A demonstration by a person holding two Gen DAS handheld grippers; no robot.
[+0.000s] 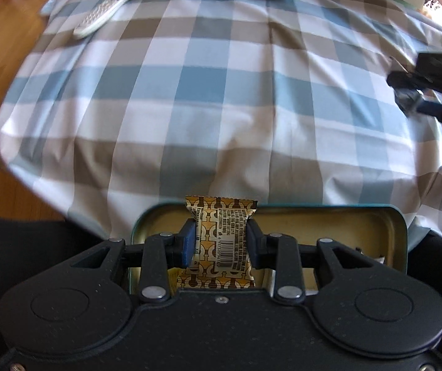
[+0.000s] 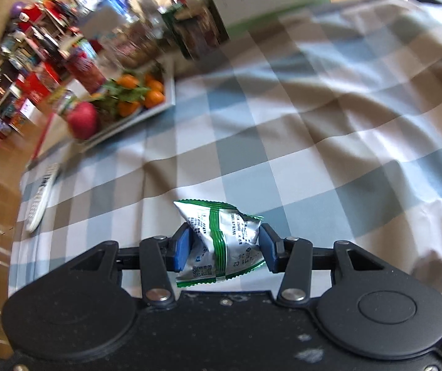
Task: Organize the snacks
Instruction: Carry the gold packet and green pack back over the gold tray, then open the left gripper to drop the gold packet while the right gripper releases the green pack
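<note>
My left gripper (image 1: 221,241) is clamped on a gold-and-brown patterned snack packet (image 1: 221,238), both blue pads (image 1: 190,244) pressing its sides so the wrapper pinches in at the middle; the barcode faces up at me. Right beneath it sits an open teal tin (image 1: 397,232) with a gold inside, and I hold the packet over the tin's left half. A sliver of yellow wrapper (image 1: 174,278) shows down in the tin by my left finger, though I cannot tell what it is. The tin stands at the near edge of the blue, grey and white checked tablecloth (image 1: 221,92).

My right gripper (image 2: 224,247) is closed on a crumpled silver-and-green snack packet (image 2: 221,241), held clear above the cloth, with the tablecloth (image 2: 313,123) rumpled into folds on the right. From the left view my right gripper (image 1: 431,89) shows as a dark shape at the far right.

Farther off, a white remote control (image 1: 106,9) lies near the table's left edge. Beyond it, at the far side, a white tray (image 2: 159,108) holds tangerines (image 2: 152,92) with green leaves and a red fruit (image 2: 83,120), and past the table is a blurred clutter of colourful boxes
</note>
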